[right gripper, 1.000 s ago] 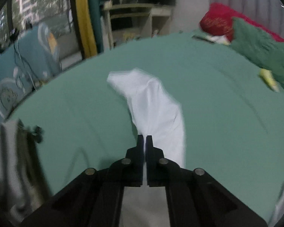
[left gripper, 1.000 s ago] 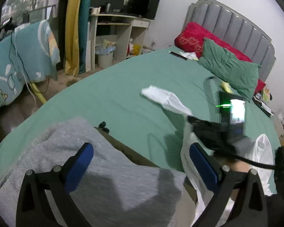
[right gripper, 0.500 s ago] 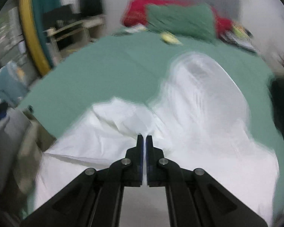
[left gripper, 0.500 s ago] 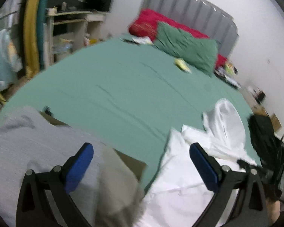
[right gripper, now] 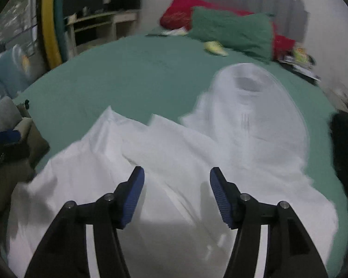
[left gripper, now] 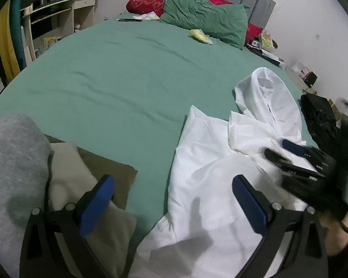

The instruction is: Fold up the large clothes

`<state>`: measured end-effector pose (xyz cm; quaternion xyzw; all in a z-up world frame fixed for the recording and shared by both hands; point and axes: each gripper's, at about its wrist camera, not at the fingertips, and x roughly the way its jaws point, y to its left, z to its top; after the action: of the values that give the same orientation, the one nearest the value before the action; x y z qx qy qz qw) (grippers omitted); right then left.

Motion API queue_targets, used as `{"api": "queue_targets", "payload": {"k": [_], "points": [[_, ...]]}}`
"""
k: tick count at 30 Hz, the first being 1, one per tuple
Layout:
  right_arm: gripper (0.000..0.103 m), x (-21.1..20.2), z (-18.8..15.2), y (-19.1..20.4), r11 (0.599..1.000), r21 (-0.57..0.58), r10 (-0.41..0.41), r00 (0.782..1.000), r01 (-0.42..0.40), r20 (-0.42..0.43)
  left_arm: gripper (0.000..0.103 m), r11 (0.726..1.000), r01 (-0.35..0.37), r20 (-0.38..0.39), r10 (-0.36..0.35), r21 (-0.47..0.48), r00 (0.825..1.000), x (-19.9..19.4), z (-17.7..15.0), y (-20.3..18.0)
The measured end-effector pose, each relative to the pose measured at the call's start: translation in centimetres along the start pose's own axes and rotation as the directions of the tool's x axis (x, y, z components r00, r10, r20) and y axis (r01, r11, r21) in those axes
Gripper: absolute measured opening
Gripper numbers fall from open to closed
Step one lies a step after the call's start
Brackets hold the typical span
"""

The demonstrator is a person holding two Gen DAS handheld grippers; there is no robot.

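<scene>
Step in hand, by my read: laying out the white shirt (right gripper: 174, 153) before the first fold. It lies crumpled on the green bed (left gripper: 127, 74), lower right of the left wrist view, collar end toward the upper right.

My right gripper (right gripper: 176, 185) is opening right now, pads apart above the cloth, nothing pinched between them. My left gripper (left gripper: 174, 199) stands wide apart and empty, hovering over the shirt's left edge and the bed.

Next move likely calls for flattening: pick two corners or the shoulders, pull the shirt out smooth, sleeves clear.

Grey and beige clothes (left gripper: 65, 173) sit stacked at lower left.

Containers: none I can see near the work area.
</scene>
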<state>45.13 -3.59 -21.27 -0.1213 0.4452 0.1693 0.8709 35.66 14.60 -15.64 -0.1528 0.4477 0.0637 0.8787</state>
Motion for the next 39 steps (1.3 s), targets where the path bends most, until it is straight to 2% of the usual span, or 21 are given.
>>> {"api": "queue_targets", "payload": {"k": [3,5,7,9,10,13,15,18,19,21,23,24,25,26,29,32,34,36,37,39], "points": [[0.054,4.3,0.8,0.8,1.0,0.014,0.01,0.998,-0.01,-0.056,0.101,1.0,0.002,-0.016,-0.002,-0.005,1.0,0.7,0.2,0.1],[0.005,4.6,1.0,0.0,0.999,0.031,-0.032,0.999,0.034,-0.041,0.101,1.0,0.016,-0.032,-0.016,-0.011,0.999,1.3,0.4,0.0],[0.005,3.0,1.1,-2.3,0.995,0.104,0.007,1.0,-0.006,-0.015,0.102,0.999,0.034,-0.036,-0.035,-0.025,0.999,1.6,0.6,0.0],[0.005,0.6,1.3,-4.7,0.987,0.159,-0.017,0.999,0.012,0.033,0.101,0.998,0.051,-0.033,-0.052,-0.035,0.998,1.8,0.8,-0.1],[0.005,-1.0,1.3,-6.4,0.98,0.198,-0.007,0.998,-0.005,0.061,0.102,0.997,0.066,-0.023,-0.067,-0.04,0.998,1.8,1.0,-0.2],[0.005,-7.1,0.2,-13.0,0.938,0.324,0.068,0.98,-0.127,0.186,0.102,0.996,0.084,0.009,-0.084,-0.034,0.996,1.9,1.3,-0.6],[0.005,-10.6,-1.1,-17.0,0.913,0.369,0.083,0.964,-0.175,0.251,0.102,0.997,0.071,0.02,-0.071,-0.017,0.997,2.2,1.4,-0.9],[0.005,-14.0,-3.0,-22.6,0.884,0.44,0.031,0.958,-0.159,0.285,0.102,0.999,0.037,0.001,-0.037,-0.011,0.999,3.5,1.4,-1.2],[0.005,-14.9,-4.2,-24.7,0.865,0.476,0.017,0.957,-0.161,0.291,0.102,0.999,0.035,-0.007,-0.036,-0.017,0.999,3.8,1.3,-1.1],[0.005,-15.9,-7.3,-28.0,0.821,0.529,0.044,0.947,-0.216,0.319,0.102,0.999,0.032,-0.025,-0.033,-0.023,0.999,4.4,1.2,-1.3],[0.011,-15.0,-10.4,-30.6,0.761,0.596,0.092,0.952,-0.257,0.292,0.102,1.0,0.028,-0.035,-0.029,-0.01,0.999,5.0,0.9,-1.7],[0.018,-14.1,-11.8,-31.4,0.739,0.631,0.1,0.965,-0.235,0.242,0.102,1.0,0.022,-0.038,-0.022,0.003,0.999,5.3,0.6,-2.0],[0.048,-13.3,-12.8,-32.0,0.729,0.657,0.087,0.979,-0.19,0.186,0.102,1.0,0.012,-0.04,-0.011,0.025,0.999,5.6,0.4,-2.4],[0.071,-12.3,-14.5,-32.2,0.72,0.683,0.062,0.991,-0.127,0.12,0.102,0.999,0.002,-0.041,0.0,0.048,0.999,5.9,0.1,-2.7],[0.071,-11.6,-16.7,-31.8,0.721,0.69,0.03,0.997,-0.066,0.065,0.101,0.995,-0.021,-0.076,0.028,0.101,0.997,7.2,-0.8,-3.3],[0.071,-12.7,-17.4,-29.9,0.755,0.656,-0.067,0.995,0.003,0.073,0.097,0.99,-0.035,-0.074,0.045,0.135,0.996,7.5,-1.4,-3.6],[0.071,-13.5,-18.5,-29.5,0.766,0.638,-0.141,0.989,0.076,0.053,0.088,0.981,-0.055,-0.06,0.067,0.189,0.996,7.5,-1.8,-4.0],[0.071,-12.9,-18.5,-29.5,0.765,0.634,-0.138,0.99,0.112,-0.009,0.074,0.967,-0.07,-0.04,0.082,0.244,0.996,7.3,-2.2,-4.4],[0.071,-12.7,-18.1,-29.6,0.771,0.62,-0.161,0.987,0.144,-0.029,0.071,0.964,-0.074,-0.034,0.085,0.255,0.996,7.2,-2.2,-4.4],[0.071,-13.2,-16.5,-29.1,0.808,0.558,-0.224,0.975,0.187,-0.004,0.06,0.961,-0.093,-0.028,0.103,0.259,0.994,6.9,-2.2,-4.3]]}}
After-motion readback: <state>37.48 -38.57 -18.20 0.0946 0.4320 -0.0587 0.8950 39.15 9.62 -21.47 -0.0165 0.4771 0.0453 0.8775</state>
